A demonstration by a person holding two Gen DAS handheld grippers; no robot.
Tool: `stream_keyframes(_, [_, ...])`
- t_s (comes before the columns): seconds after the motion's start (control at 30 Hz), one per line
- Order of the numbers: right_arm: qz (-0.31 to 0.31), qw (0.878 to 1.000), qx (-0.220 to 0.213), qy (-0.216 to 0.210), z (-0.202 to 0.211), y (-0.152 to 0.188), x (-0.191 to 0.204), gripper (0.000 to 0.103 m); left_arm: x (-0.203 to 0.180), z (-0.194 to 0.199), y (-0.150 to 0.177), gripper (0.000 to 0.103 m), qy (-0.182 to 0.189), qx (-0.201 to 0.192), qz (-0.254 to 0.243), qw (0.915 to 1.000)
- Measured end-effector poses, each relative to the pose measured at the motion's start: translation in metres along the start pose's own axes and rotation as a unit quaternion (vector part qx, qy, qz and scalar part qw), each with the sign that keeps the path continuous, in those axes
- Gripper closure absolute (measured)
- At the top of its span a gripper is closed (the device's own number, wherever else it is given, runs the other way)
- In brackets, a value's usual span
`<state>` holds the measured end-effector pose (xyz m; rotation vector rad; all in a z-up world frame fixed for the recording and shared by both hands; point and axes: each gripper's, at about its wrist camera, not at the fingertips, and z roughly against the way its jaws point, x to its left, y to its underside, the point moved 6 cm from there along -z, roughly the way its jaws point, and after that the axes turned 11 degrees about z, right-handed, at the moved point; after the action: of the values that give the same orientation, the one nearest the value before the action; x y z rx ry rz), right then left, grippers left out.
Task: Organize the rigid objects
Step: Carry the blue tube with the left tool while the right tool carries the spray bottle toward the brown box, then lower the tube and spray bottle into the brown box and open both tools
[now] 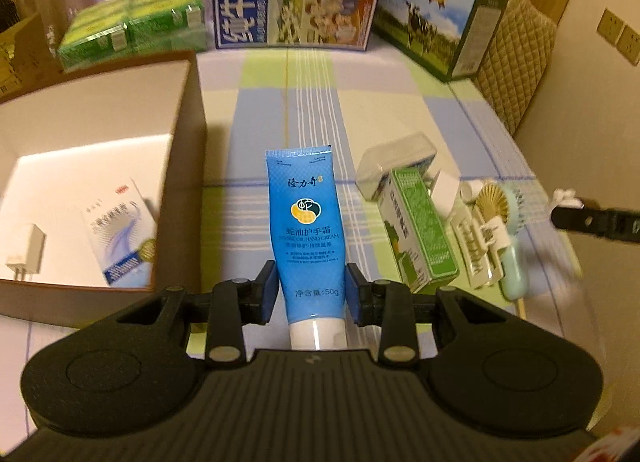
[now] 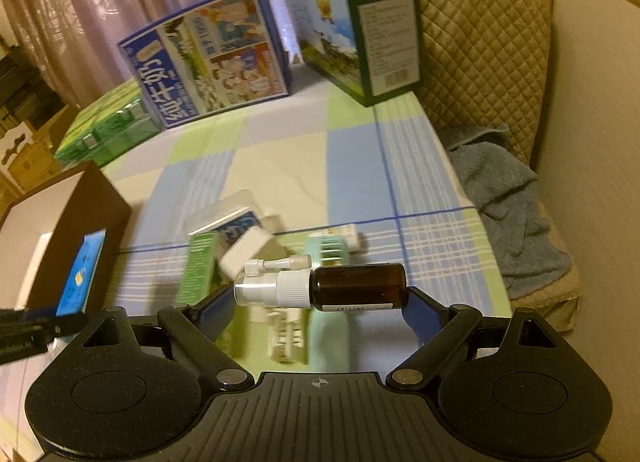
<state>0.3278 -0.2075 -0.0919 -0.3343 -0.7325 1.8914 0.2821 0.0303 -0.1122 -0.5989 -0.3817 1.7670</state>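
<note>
Left wrist view: the left gripper clamps a blue hand cream tube near its white cap, blue pads pressed on both sides; the tube stands upright above the checked tablecloth.
Box: an open cardboard box sits to the left, holding a white charger plug and a blue-and-white carton.
Clutter: to the right lie a green carton, a white hair clip and a mint handheld fan, close together.
Right wrist view: the right gripper grasps a brown spray bottle lengthwise, end to end between widely spread jaws; the bottle lies level with its white nozzle pointing left.
Background: milk cartons stand at the table's far edge.
</note>
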Motion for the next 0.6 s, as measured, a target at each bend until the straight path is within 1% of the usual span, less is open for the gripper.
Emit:
stream_keyframes(0.2, [0.026, 0.999, -0.008, -0.027, 0.011, -0.002, 0.039, 0.017, 0.012, 0.031, -0.013, 0.073, 0.005, -0.031, 0.007, 0.9995])
stream_keyframes(0.33, [0.048, 0.998, -0.014, -0.049, 0.017, -0.006, 0.072, 0.017, 0.024, 0.047, -0.019, 0.073, 0.006, -0.045, 0.014, 0.9989])
stream_keyframes(0.5, [0.073, 0.994, -0.016, -0.084, 0.019, -0.011, 0.118, 0.017, 0.047, 0.067, -0.026, 0.073, 0.006, -0.060, 0.022, 0.9980])
stream_keyframes(0.6, [0.091, 0.990, -0.018, -0.105, 0.016, -0.017, 0.153, 0.017, 0.064, 0.079, -0.030, 0.073, 0.003, -0.069, 0.024, 0.9973])
